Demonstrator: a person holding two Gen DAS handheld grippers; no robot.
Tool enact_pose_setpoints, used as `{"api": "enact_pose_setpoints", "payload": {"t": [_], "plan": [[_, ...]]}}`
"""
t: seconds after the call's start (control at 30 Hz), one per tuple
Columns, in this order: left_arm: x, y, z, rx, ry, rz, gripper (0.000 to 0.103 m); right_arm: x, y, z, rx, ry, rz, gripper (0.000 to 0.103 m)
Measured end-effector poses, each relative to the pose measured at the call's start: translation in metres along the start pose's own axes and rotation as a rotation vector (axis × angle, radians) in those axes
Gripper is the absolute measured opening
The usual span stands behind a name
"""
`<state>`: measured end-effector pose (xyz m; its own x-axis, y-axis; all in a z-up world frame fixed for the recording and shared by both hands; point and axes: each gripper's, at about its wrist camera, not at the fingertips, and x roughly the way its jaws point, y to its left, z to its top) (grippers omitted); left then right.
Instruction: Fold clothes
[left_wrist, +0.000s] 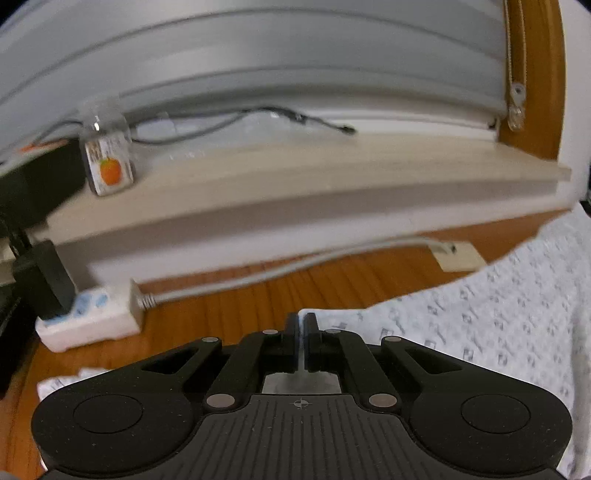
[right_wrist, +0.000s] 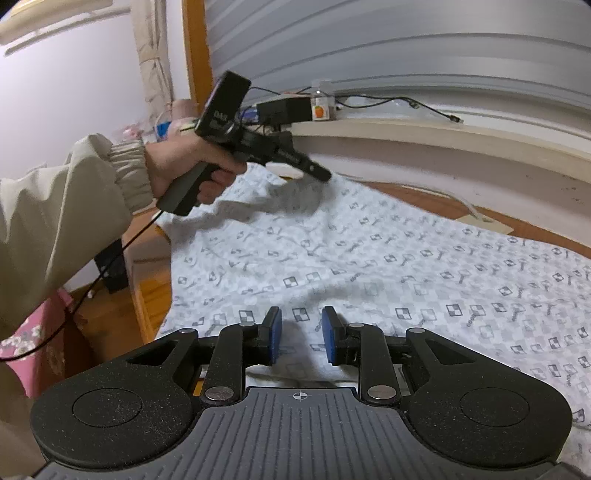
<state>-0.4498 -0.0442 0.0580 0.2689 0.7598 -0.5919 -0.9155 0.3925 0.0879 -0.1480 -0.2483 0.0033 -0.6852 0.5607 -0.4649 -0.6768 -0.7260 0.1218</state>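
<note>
On the far left of the left wrist view a white power strip (left_wrist: 92, 319) lies on the wooden floor (left_wrist: 229, 295) with a black adapter plugged into it. Above it, on the pale wooden shelf (left_wrist: 332, 166), stands a small clear jar (left_wrist: 109, 155) with an orange fruit on its label; what is inside cannot be made out. Moving right, the left gripper (left_wrist: 302, 325) has its fingers pressed together on the far edge of the white patterned garment (left_wrist: 498, 314); a thin sliver of cloth shows between them, so it appears to pinch that edge.

In the right wrist view a person's hand (right_wrist: 184, 166) in a beige sleeve (right_wrist: 74, 206) holds that same left tool at the cloth's far left corner. The garment spreads rightward across the floor, mostly flat with a few wrinkles near the middle. The right gripper (right_wrist: 302, 339), low in the centre, hovers over the near edge with its blue pads (right_wrist: 276, 339) spread apart; cloth lies beneath the gap, but the pads press on nothing.

Judging by this, folding has barely begun: no fold is visible, one corner is gripped, and the near side remains to be taken before any fold is made.
</note>
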Motion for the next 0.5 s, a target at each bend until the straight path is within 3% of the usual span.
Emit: {"api": "enact_pose_setpoints", "payload": {"t": [0.07, 0.1, 0.2, 0.33, 0.5], "plan": [[-0.001, -0.003, 0.003, -0.002, -0.005, 0.039, 0.003, 0.000, 0.001, -0.001, 0.001, -0.002, -0.006, 0.025], [-0.002, -0.005, 0.003, 0.001, 0.000, 0.061, 0.009, -0.002, 0.000, -0.001, -0.002, -0.004, -0.017, 0.025], [-0.009, -0.009, -0.004, -0.017, 0.004, 0.067, 0.047, -0.008, -0.001, -0.003, -0.010, -0.008, -0.051, 0.026], [-0.021, -0.020, -0.024, -0.009, 0.002, 0.009, 0.054, -0.016, -0.012, -0.006, -0.012, 0.021, -0.078, 0.026], [-0.007, -0.029, -0.037, 0.039, 0.029, 0.029, 0.057, -0.020, -0.016, -0.005, -0.038, 0.052, -0.094, 0.026]]}}
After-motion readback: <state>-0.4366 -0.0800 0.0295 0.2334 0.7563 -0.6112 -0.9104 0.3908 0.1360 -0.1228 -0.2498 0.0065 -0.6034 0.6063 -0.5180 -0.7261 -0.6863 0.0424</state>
